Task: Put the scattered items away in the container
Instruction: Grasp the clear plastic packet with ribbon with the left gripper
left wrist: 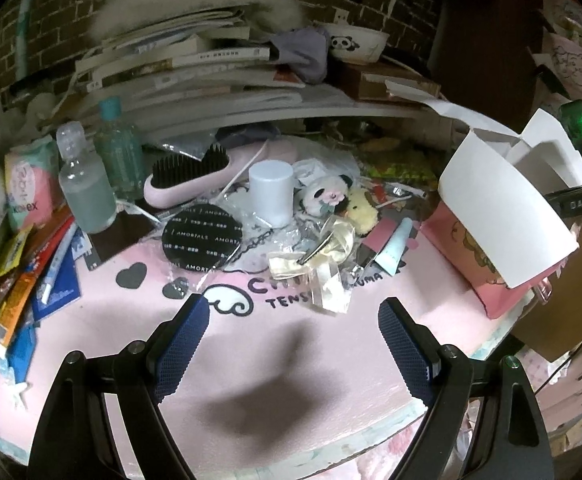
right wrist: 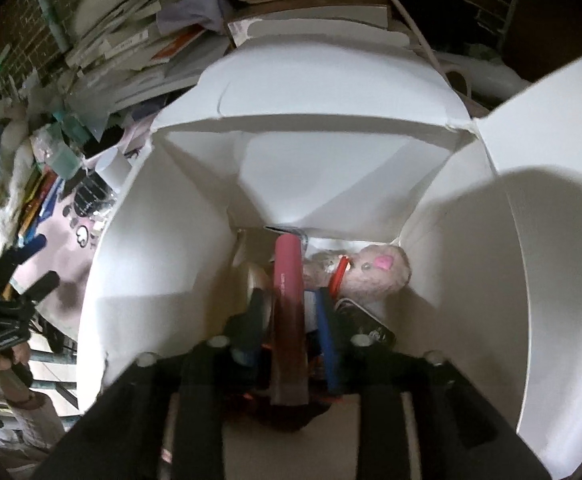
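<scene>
Pink tube (right wrist: 288,276): inside the white box (right wrist: 471,240), upright-ish, lower end among things already on the box floor. Beside it a pale plush toy (right wrist: 375,276) (pink patch on the face), lying against the far wall.

Right gripper (right wrist: 290,294): reaching down into the box, jaws narrow, tube between them with a thin gap on either side; pads apparently not pressing (view blurred).

Box flaps standing open, one large flap out to the right.

Left gripper (left wrist: 293,312): jaws wide, nothing between them, hovering over a bare part of the pink mat (left wrist: 311,360), shadow below.

Still scattered on the mat beyond it: cream ribbon bow (left wrist: 323,272) nearest, black round disc (left wrist: 203,236), white cylinder (left wrist: 272,192) standing upright, panda plush (left wrist: 325,196) touching a yellow plush (left wrist: 361,206), pink hairbrush (left wrist: 187,176), clear bottle (left wrist: 85,192) at left.

Behind: stack of books (left wrist: 179,64), panda bowl (left wrist: 357,44) on top at right.
</scene>
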Available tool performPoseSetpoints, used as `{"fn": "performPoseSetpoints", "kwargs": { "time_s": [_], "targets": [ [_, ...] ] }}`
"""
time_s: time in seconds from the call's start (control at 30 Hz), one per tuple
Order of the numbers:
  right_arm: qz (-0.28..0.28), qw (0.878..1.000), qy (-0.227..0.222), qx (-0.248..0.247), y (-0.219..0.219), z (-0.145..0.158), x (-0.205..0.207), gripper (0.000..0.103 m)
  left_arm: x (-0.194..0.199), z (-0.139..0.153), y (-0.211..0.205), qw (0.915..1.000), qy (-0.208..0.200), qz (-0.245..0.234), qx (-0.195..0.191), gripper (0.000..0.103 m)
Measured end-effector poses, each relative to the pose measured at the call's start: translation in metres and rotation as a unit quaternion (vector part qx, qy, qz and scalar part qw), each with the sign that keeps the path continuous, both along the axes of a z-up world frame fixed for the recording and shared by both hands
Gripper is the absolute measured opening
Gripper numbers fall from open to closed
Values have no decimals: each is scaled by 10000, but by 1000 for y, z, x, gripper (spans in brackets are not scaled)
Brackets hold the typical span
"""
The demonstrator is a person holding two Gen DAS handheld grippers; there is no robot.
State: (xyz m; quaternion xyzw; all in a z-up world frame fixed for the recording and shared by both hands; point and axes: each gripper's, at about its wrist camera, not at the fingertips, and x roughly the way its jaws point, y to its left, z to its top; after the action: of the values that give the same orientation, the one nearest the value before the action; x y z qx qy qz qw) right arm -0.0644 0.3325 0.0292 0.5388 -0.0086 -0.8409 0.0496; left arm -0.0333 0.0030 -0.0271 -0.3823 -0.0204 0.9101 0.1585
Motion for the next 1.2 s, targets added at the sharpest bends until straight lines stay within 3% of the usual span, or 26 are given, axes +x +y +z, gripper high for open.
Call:
{"fn": "performPoseSetpoints", "kwargs": {
  "time_s": [0.3,0.37,0.5,0.57,0.83,1.03,1.2],
  "targets": [
    [-17,9997,168,-185,-1,5,5,37,-8,-14,1,9999,-136,-18,13,85],
    [-39,9993,300,-198,-3,9,8,41,-9,-16,2,9998,-158,-59,47,85],
    [-39,9960,888,-49,-10,27,21,49,-11,-18,6,9999,-96,-111,40,85],
    [-16,9924,1230,-57,-14,37,29,59,-14,-19,9,9998,-101,-151,39,85],
    [571,9684,2362,-568,-62,62,68,76,-31,-23,20,9991,-186,-375,96,85],
    [1440,9507,2474,-1192,-96,61,92,82,-47,-25,28,9981,-269,-557,-30,85],
    [1749,9470,2357,-1303,-113,44,102,82,-59,-28,31,9962,-373,-778,-116,84]
  ]
}}
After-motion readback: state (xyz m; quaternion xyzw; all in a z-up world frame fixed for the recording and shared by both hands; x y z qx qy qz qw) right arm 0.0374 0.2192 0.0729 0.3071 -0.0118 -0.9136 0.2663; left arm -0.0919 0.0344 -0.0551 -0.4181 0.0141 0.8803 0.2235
